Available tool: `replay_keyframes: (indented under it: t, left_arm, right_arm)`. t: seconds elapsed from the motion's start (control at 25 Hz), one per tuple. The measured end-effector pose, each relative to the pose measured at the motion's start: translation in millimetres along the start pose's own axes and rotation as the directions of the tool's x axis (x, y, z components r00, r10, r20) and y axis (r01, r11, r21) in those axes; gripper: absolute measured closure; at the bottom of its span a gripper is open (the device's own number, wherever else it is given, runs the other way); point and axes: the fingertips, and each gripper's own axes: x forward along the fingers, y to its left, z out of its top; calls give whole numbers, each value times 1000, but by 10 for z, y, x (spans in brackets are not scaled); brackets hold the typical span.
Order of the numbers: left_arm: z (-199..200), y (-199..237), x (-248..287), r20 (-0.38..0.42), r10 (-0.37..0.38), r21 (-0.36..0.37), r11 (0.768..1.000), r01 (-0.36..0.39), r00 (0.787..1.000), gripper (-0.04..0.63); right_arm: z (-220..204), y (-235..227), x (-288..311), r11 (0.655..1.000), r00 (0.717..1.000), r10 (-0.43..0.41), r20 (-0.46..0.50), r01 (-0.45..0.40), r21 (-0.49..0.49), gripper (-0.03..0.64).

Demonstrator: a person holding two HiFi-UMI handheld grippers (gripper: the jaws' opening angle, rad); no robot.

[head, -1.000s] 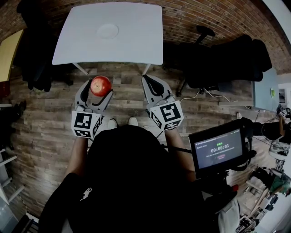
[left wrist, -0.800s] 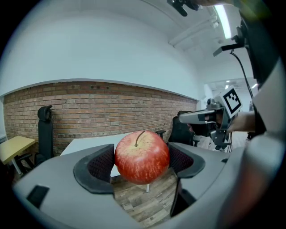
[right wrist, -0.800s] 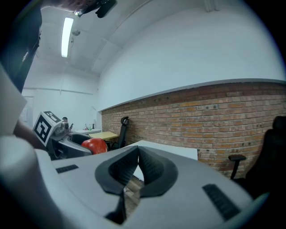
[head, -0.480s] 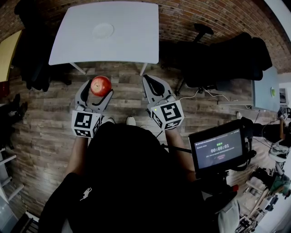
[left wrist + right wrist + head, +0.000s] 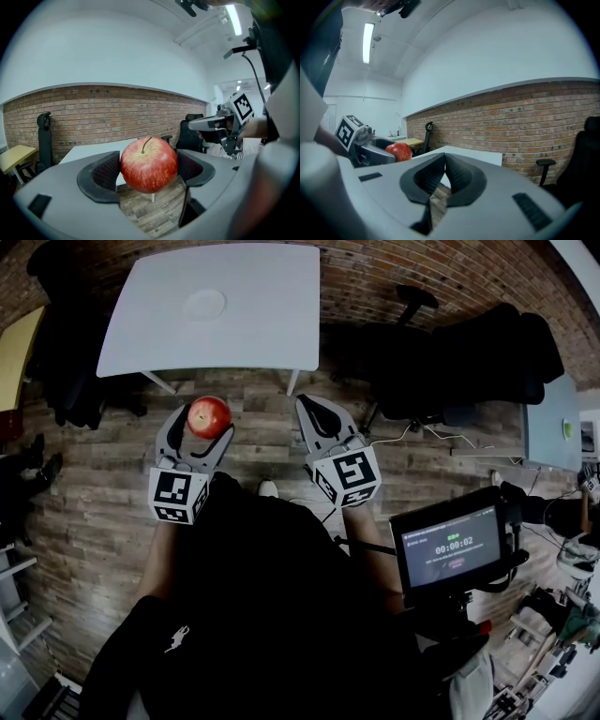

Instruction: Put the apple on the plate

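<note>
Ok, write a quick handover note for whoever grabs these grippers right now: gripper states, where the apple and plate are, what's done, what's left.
Left gripper: shut on the apple, held in the air, short of the table.
Right gripper: shut, empty, beside the left one.
Plate: bare, on the white table ahead.
Done: apple is gripped.
Left: carry it over the table, set it on the plate, release.
</note>
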Motion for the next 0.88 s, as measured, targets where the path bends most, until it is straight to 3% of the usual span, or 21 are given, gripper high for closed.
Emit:
replay_keyframes:
  t: [0.88]
  left_arm:
    - [22,125,92,8,-2,9,1000,1,1000,209]
  right_arm:
    - [29,-113,35,999,999,-36,12,36,11,612]
